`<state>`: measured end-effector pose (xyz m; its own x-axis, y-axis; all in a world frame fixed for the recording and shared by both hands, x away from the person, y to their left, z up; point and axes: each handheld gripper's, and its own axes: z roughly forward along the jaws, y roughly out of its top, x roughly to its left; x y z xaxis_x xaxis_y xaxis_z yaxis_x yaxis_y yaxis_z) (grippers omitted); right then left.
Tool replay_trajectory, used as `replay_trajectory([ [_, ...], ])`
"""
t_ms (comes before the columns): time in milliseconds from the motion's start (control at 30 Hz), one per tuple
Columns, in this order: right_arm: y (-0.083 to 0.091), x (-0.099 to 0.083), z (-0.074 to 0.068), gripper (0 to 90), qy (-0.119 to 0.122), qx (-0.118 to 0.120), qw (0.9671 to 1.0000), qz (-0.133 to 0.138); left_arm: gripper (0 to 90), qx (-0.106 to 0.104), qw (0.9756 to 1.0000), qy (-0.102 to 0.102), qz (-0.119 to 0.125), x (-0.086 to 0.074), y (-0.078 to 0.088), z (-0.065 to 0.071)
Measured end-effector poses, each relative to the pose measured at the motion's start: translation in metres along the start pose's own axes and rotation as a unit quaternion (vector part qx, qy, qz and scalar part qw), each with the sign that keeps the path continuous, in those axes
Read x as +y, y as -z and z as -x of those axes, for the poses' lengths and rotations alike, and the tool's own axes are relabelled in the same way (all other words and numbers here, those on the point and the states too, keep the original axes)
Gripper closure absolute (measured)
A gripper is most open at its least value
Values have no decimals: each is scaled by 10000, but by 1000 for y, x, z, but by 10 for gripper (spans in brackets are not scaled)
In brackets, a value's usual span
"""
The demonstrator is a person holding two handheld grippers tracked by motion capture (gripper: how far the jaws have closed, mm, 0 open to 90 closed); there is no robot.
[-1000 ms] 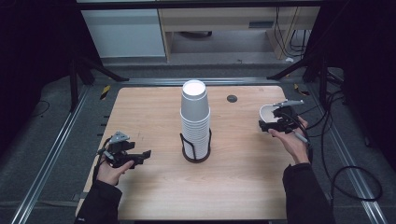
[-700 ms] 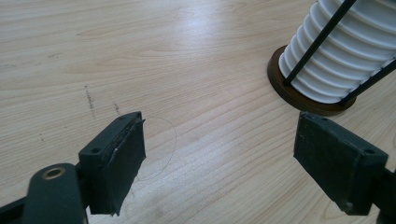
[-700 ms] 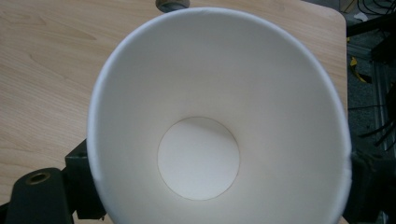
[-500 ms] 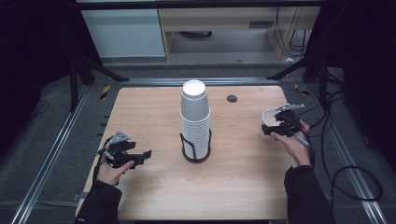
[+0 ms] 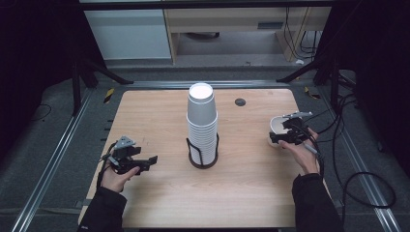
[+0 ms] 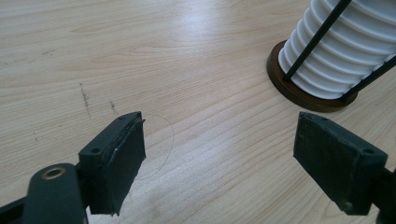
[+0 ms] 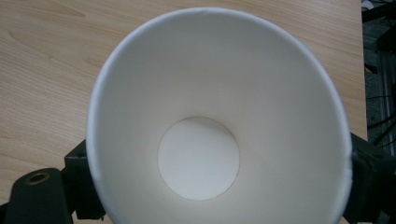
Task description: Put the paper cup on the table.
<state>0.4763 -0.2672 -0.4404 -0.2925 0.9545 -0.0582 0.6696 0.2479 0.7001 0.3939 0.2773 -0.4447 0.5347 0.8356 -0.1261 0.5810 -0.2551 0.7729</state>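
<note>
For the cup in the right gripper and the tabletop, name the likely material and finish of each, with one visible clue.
Cup: probably paper, matte white; thin rolled rim and a separate round base disc.
Tabletop: wood or wood-look laminate, smooth with a slight sheen; pale grain lines and a soft light reflection. Which of the two is unclear.

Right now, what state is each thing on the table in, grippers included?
Left gripper: open, holding nothing, low over the table.
Right gripper: shut on the single cup.
Single cup: between the right gripper's jaws, mouth towards the camera, nothing inside.
Cup stack: upside down, upright in the wire holder, untouched.
</note>
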Motion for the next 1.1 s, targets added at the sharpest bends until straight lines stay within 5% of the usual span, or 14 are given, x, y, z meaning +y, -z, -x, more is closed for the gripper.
replay_trajectory([
  [500, -8, -2, -8, 119, 215, -57, 9996, -179, 158, -18, 10000, -13, 23, 0, 1, 0],
  [1100, -9, -6, -9, 55, 141, 106, 9995, -245, 157, -66, 10000, -22, 37, 0, 1, 0],
])
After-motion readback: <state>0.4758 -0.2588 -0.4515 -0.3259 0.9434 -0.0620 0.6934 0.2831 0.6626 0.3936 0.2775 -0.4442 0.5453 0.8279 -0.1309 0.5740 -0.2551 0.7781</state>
